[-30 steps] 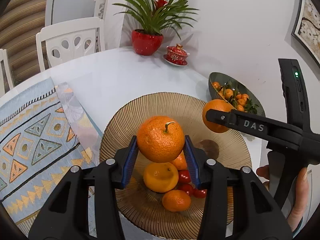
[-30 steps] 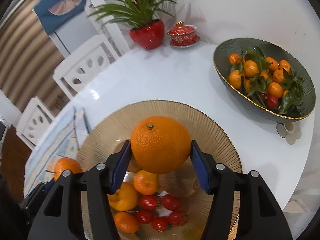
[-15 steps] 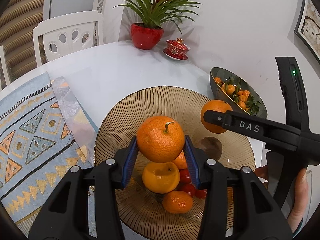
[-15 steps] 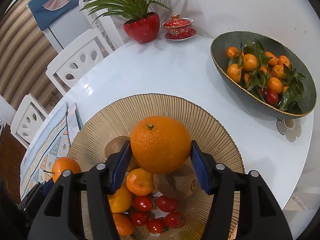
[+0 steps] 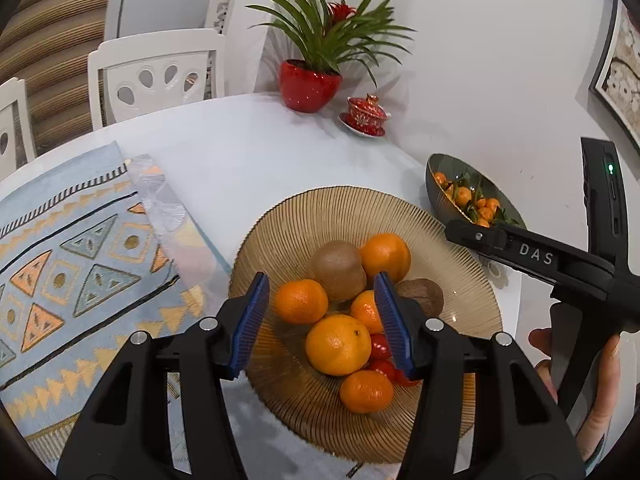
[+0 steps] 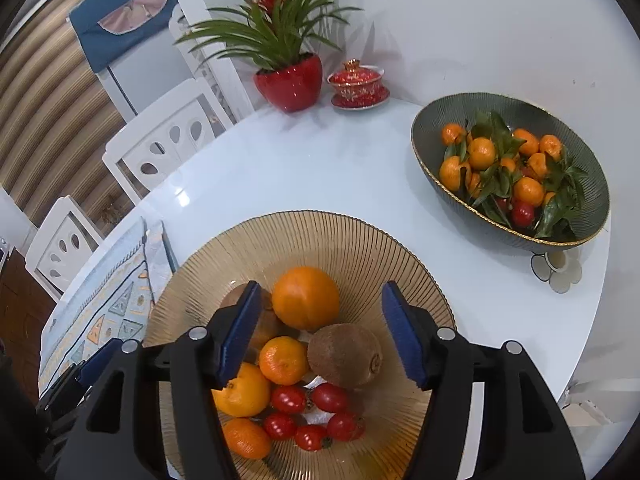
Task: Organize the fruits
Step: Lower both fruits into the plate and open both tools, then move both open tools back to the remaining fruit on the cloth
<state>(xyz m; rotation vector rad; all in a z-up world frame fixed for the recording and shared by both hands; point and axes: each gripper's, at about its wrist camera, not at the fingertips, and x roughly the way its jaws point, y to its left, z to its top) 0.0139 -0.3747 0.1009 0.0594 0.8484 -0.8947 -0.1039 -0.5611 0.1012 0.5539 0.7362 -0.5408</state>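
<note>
Left hand-held gripper [image 5: 320, 318] and right hand-held gripper [image 6: 318, 330] gape empty.

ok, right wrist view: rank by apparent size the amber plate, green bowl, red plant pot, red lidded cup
1. amber plate, though nearest the camera, so inflated
2. green bowl
3. red plant pot
4. red lidded cup, close to the pot; ranking is unsure.

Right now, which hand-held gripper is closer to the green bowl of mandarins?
Right. The right hand-held gripper reaches beside the green bowl rim; the left hand-held gripper hovers over the amber plate, farther away.
</note>
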